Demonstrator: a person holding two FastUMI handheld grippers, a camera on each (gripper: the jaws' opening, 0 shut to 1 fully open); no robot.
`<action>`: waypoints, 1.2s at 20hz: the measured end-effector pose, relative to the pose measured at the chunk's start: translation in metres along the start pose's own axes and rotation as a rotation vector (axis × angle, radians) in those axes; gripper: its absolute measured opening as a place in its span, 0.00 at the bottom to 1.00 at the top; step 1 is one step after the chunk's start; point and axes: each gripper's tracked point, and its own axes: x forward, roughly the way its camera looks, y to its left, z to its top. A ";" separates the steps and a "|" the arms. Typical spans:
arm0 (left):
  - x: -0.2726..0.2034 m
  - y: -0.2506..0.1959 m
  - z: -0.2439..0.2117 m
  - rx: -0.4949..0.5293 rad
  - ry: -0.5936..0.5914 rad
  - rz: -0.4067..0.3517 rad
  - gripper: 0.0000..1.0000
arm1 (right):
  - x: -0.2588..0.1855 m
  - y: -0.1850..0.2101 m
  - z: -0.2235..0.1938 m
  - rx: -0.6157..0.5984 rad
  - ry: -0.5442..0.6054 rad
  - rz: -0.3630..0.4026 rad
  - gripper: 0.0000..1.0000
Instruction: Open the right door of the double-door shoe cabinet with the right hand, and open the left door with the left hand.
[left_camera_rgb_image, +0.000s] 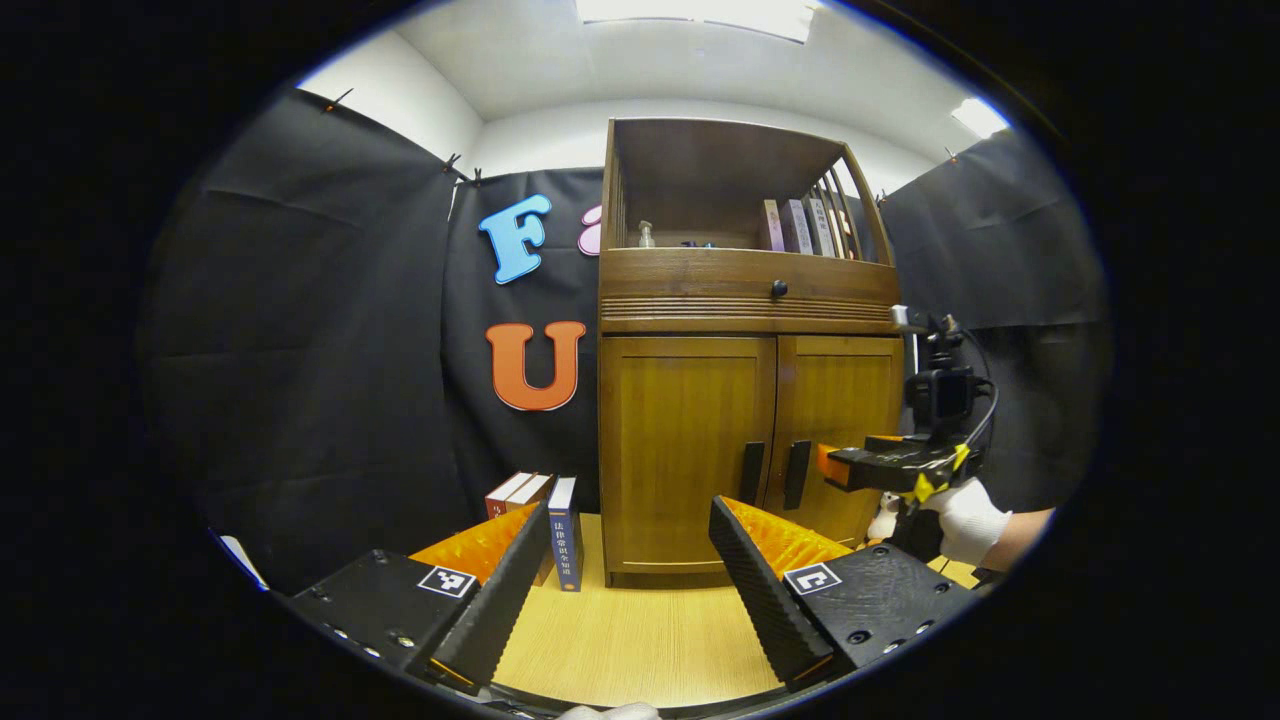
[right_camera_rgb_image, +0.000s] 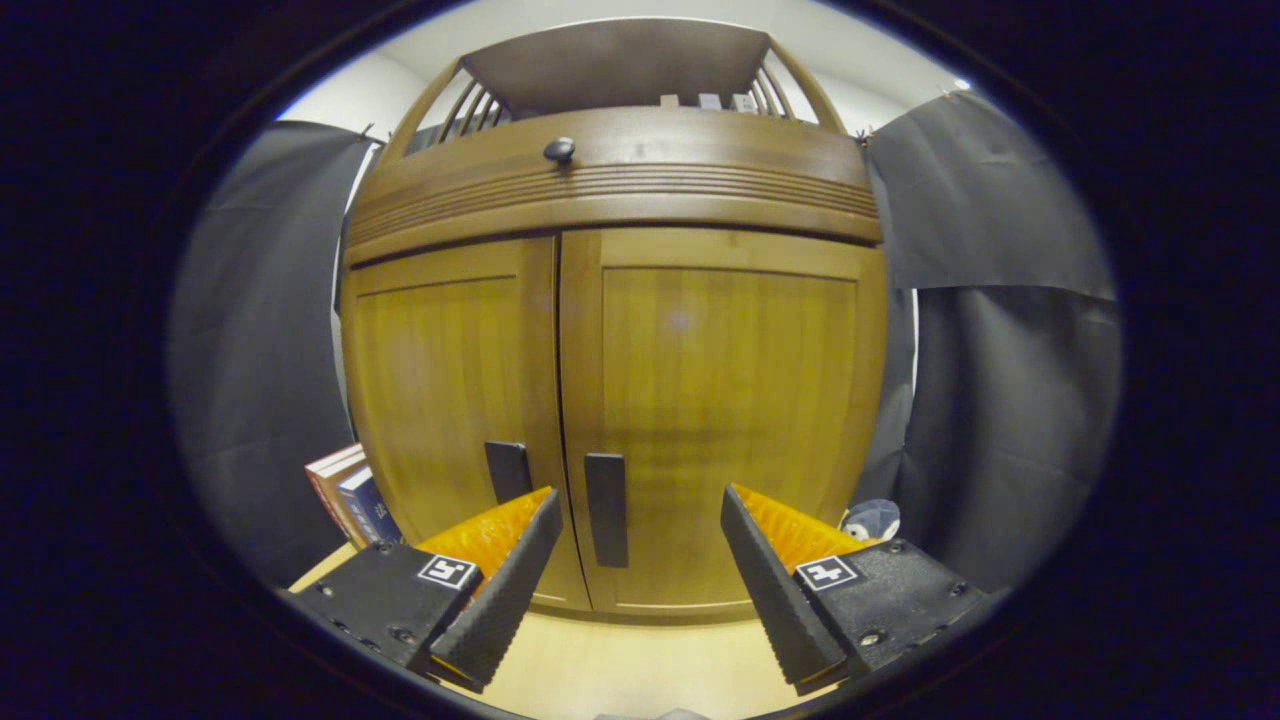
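The wooden shoe cabinet (left_camera_rgb_image: 745, 300) stands ahead with both doors closed. In the left gripper view, the left door (left_camera_rgb_image: 685, 440) and right door (left_camera_rgb_image: 840, 420) each carry a dark vertical handle near the middle seam. My left gripper (left_camera_rgb_image: 629, 510) is open and well short of the cabinet, facing the left door. My right gripper (left_camera_rgb_image: 835, 467), held by a gloved hand (left_camera_rgb_image: 970, 520), is up close to the right door. In the right gripper view, my right gripper (right_camera_rgb_image: 640, 497) is open, and the right door's handle (right_camera_rgb_image: 606, 508) sits between its fingers, nearer the left one. The left door's handle (right_camera_rgb_image: 508, 470) lies just left of that.
Several books (left_camera_rgb_image: 545, 510) stand on the wooden floor (left_camera_rgb_image: 640, 630) left of the cabinet. A drawer with a dark knob (left_camera_rgb_image: 778, 289) tops the doors, and the open shelf above holds books (left_camera_rgb_image: 800, 228) and a small bottle (left_camera_rgb_image: 646, 235). A small plush toy (right_camera_rgb_image: 872, 520) lies at the cabinet's right.
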 end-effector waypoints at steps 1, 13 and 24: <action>0.001 0.002 -0.003 -0.002 0.007 0.002 0.96 | 0.010 0.005 -0.001 -0.002 0.002 0.006 1.00; 0.003 0.031 -0.011 -0.002 0.046 0.054 0.96 | 0.087 0.024 -0.034 -0.013 0.110 0.000 0.76; -0.006 0.039 -0.013 0.001 0.047 0.065 0.97 | 0.095 0.024 -0.046 -0.009 0.154 0.029 0.33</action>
